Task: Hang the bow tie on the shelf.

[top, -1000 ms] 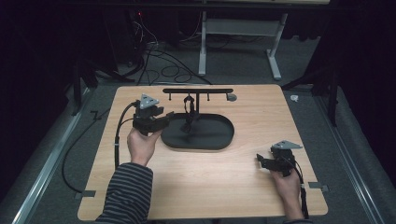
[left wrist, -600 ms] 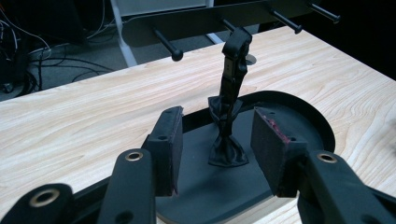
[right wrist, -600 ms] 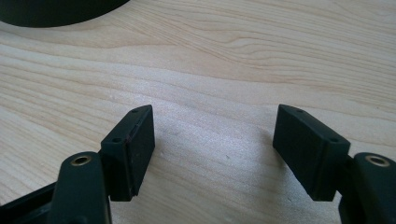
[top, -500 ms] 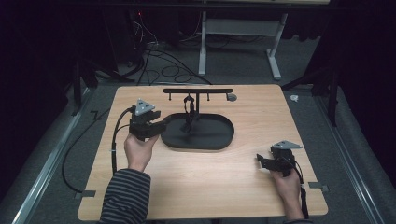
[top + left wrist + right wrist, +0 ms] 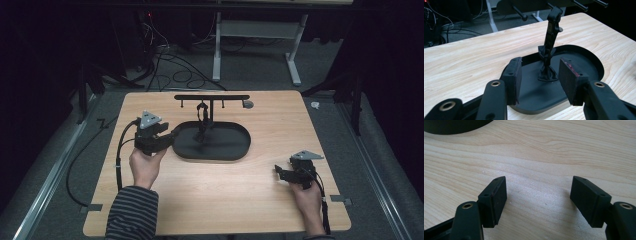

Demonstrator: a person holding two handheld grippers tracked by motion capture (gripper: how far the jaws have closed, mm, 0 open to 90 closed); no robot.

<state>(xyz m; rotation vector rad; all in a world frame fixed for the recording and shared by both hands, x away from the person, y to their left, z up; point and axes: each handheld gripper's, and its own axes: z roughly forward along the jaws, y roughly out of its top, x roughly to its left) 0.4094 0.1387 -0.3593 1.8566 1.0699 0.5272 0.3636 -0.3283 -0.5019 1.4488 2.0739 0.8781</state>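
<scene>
The wooden table (image 5: 215,200) is carrying a black oval tray (image 5: 212,141); a black strap (image 5: 548,50) is hanging into it from the rack (image 5: 212,97). The left gripper (image 5: 539,80), jaws parted and empty, is withdrawing leftward from the tray's rim. The right gripper (image 5: 537,200) is staying wide open over bare wood.

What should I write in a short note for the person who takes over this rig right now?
Left gripper: open, holding nothing, jaws over the left rim of the tray, aimed at the strap.
Right gripper: open, holding nothing, low over bare table near the right front corner.
Things: the black stand rises from the tray and has a crossbar with pegs. The strap hangs by the post, its lower end on the tray floor.
Done: nothing gripped yet.
Left: probably close the left gripper on the strap; the aim after that cannot be told.
</scene>
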